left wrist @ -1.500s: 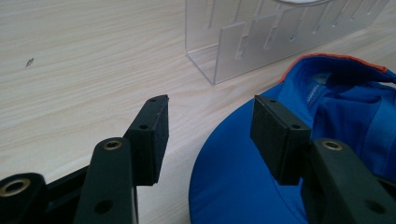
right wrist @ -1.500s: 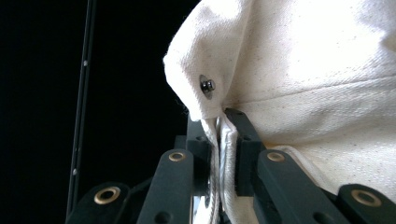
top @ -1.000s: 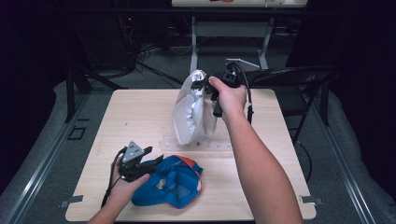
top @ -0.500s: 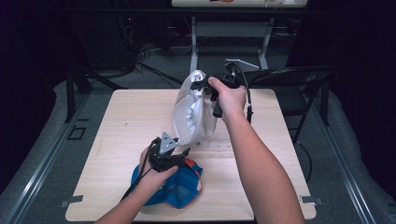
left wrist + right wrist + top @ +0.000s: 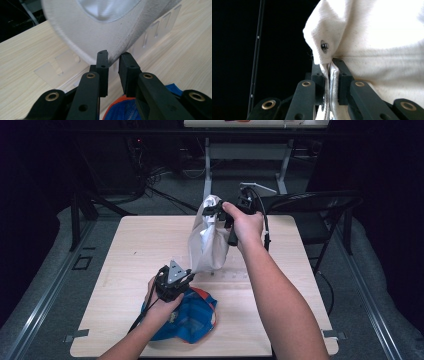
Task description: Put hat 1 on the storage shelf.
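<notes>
White cloth bag held up over the table, its top edge pinched tight in the right gripper, left gripper with jaws a little apart at the bag's bottom corner, blue cloth lying under the left gripper

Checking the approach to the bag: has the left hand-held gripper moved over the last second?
Yes. The left hand-held gripper has moved rightward across the table, off its left edge, up to the white bag's lower edge.

Pale wood table; blue-orange cloth at near edge; clear slotted sheet mid-table.
</notes>
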### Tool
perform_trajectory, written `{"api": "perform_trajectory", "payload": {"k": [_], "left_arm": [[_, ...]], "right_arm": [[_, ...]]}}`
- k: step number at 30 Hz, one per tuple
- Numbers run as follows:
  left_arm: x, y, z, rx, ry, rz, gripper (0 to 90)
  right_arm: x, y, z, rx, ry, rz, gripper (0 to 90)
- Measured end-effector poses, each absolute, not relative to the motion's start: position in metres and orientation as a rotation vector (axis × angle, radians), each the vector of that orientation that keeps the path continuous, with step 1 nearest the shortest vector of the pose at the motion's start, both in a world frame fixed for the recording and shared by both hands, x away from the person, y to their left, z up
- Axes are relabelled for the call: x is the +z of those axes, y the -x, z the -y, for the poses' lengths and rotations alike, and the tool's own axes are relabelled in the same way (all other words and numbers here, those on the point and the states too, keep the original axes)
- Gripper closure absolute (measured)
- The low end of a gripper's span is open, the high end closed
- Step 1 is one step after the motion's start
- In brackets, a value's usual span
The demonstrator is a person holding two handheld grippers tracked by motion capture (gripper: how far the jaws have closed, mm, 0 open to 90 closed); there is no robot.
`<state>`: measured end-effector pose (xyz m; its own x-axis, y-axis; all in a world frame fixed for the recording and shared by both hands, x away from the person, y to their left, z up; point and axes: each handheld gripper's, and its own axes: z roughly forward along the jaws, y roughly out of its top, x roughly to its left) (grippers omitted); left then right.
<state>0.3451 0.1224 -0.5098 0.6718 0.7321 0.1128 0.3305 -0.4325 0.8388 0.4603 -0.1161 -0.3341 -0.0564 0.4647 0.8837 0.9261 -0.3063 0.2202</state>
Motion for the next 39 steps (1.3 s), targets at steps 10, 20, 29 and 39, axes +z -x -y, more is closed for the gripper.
{"api": "perform_trajectory", "payload": {"k": [10,20,29,39], "left_arm": [[-0.514,-0.346,-0.134,0.523,-2.004,-0.860,80.0],[-0.519,-0.348,-0.145,0.467,-1.948,-0.888,81.8],[-0.527,-0.350,-0.156,0.397,-1.905,-0.955,84.1],[-0.535,-0.351,-0.163,0.342,-1.903,-1.004,85.3]], "right_arm": [[-0.336,-0.462,0.102,-1.314,1.750,1.507,80.1],[-0.341,-0.463,0.095,-1.296,1.738,1.522,80.0],[-0.349,-0.463,0.091,-1.248,1.741,1.559,79.7],[-0.362,-0.465,0.084,-1.196,1.742,1.603,79.7]]}}
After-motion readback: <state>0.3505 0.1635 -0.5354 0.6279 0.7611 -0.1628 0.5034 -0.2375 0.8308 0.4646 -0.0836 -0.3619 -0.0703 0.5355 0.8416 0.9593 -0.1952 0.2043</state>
